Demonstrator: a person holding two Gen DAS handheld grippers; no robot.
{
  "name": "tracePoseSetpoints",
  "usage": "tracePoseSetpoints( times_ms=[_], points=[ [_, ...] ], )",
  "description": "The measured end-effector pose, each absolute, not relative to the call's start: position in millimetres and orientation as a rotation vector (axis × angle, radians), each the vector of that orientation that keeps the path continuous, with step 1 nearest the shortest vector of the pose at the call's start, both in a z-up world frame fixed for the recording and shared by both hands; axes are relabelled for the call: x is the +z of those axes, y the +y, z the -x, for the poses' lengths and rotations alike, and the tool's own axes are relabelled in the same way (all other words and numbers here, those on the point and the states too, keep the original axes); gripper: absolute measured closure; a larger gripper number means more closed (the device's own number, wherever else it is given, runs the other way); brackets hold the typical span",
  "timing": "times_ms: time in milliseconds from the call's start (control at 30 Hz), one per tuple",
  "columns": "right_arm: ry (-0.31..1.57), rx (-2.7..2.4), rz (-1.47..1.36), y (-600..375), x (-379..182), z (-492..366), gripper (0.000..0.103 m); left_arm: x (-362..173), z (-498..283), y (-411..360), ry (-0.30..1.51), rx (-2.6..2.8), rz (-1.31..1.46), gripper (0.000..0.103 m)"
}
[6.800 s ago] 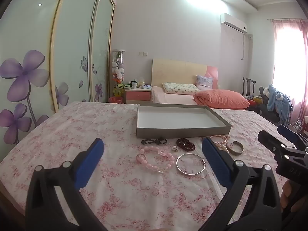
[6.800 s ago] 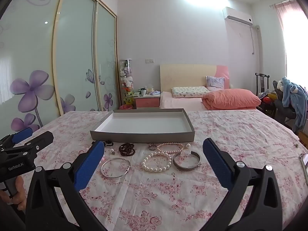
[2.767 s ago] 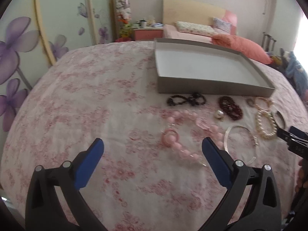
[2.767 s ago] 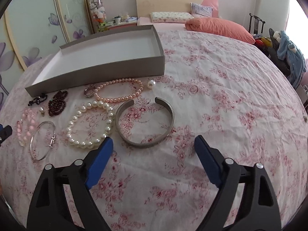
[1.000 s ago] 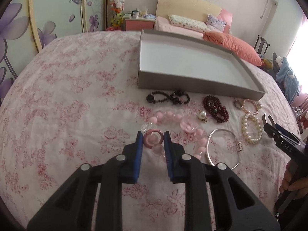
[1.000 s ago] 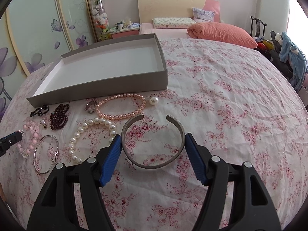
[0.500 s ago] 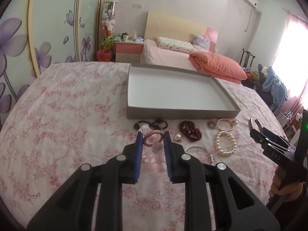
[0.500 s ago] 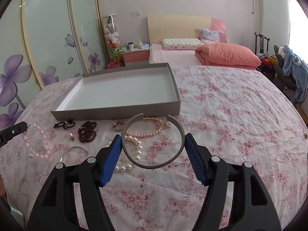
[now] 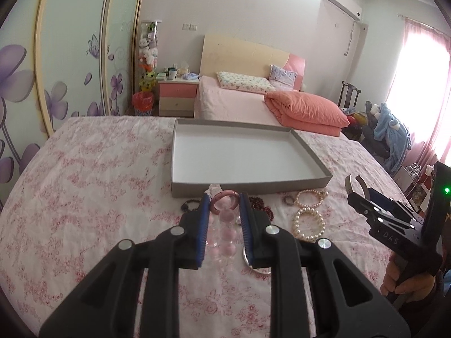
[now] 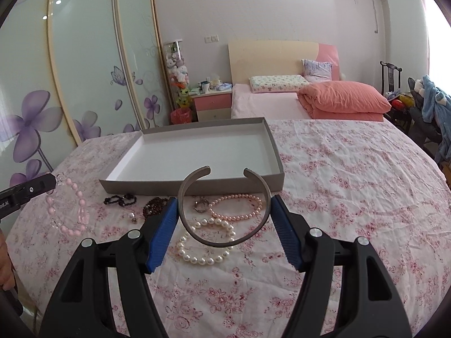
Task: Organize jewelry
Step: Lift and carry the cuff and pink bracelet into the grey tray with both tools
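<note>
Both grippers are higher than a second ago, and their loads are now off the floral pink tablecloth [image 10: 352, 174]. The left gripper [image 9: 224, 201] is closed narrow on the ring of a pink bead bracelet [image 9: 222, 203], whose beads hang below, in front of the shallow grey cardboard tray [image 9: 318, 178]. The right gripper [image 10: 224, 207] holds an open grey metal cuff bangle [image 10: 218, 241] across its width, also before the tray. A white pearl bracelet [image 10: 207, 256] lies near the tray.

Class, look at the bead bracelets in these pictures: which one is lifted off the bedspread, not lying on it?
The pale pink bead bracelet. It hangs from the left claw, clamped by its pink ring; the white pearl bracelet, peach pearl bracelet and dark bracelets lie flat.
</note>
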State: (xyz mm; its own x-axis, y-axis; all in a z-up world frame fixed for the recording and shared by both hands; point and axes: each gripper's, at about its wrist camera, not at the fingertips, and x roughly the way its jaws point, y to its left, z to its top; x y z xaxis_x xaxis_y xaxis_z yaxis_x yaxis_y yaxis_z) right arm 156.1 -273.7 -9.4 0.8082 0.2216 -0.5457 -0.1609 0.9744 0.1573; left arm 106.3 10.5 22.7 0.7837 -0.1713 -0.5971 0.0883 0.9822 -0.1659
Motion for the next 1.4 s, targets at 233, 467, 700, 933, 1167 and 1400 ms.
tracePoseSetpoints(
  times_ms=[233,467,700,933,1167,1400],
  points=[
    [0.508,0.207,-0.108,-271,7,-162,0.036,40,-120,4,0.605,-0.141,0.105,0.081],
    [0.409,0.198,-0.071,-260,30,-189,0.036,58,-156,-2,0.566,-0.143,0.084,0.081],
    [0.369,0.178,-0.053,-247,34,-238,0.036,67,-214,-2,0.543,-0.101,0.082,0.081],
    [0.489,0.177,-0.062,-237,13,-306,0.036,41,-282,-4,0.617,-0.085,0.087,0.081],
    [0.732,0.198,-0.074,-227,-31,-366,0.036,9,-328,-5,0.690,-0.092,0.102,0.081],
    [0.863,0.179,-0.057,-213,-52,-388,0.036,-16,-352,-5,0.754,-0.098,0.116,0.081]
  ],
)
